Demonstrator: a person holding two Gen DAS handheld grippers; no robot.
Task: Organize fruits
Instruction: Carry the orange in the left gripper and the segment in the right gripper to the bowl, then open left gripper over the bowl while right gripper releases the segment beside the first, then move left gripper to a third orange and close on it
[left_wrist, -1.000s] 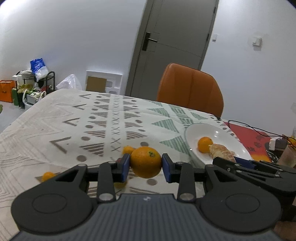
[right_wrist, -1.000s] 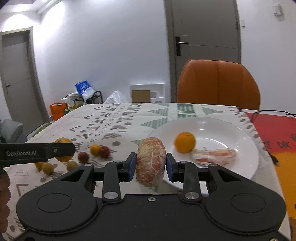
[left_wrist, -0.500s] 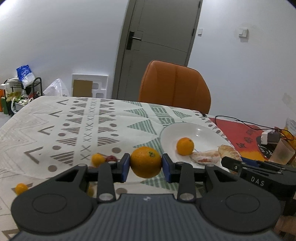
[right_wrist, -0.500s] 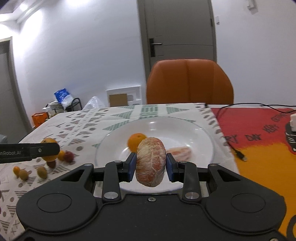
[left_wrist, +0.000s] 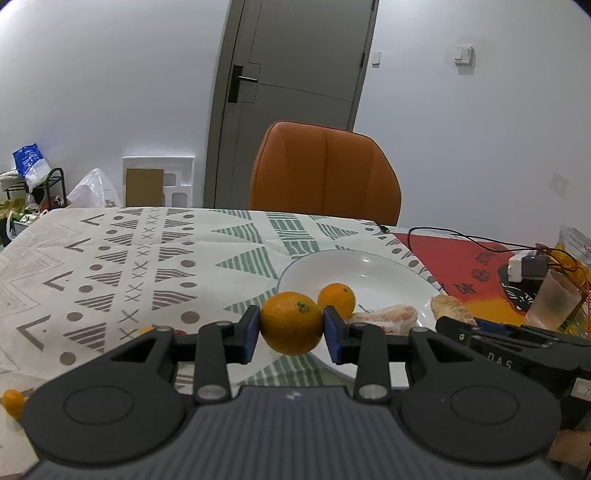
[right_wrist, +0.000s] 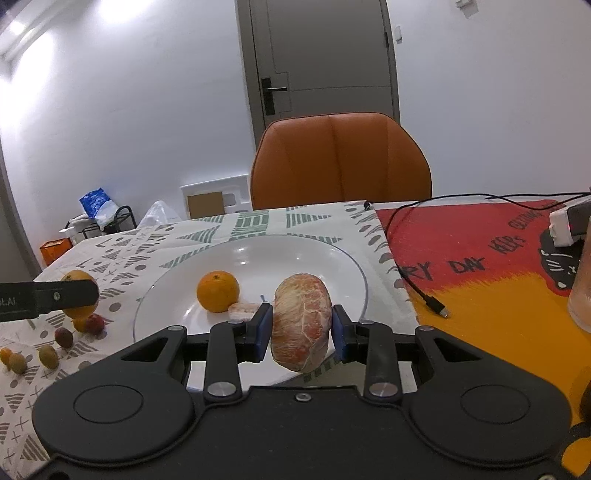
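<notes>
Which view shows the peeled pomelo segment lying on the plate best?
The left wrist view: the peeled segment lies on the white plate, mostly unobstructed. In the right wrist view only its end shows, hidden behind the right claw and its held fruit.

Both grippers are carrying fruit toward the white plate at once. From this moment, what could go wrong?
1. The left gripper with its orange and the right gripper with its peeled segment approach the same plate; they could collide.
2. An orange on the plate and another peeled piece lie near the front; a drop there could knock them.
3. A round orange released near the rim may roll off onto the tablecloth.
</notes>
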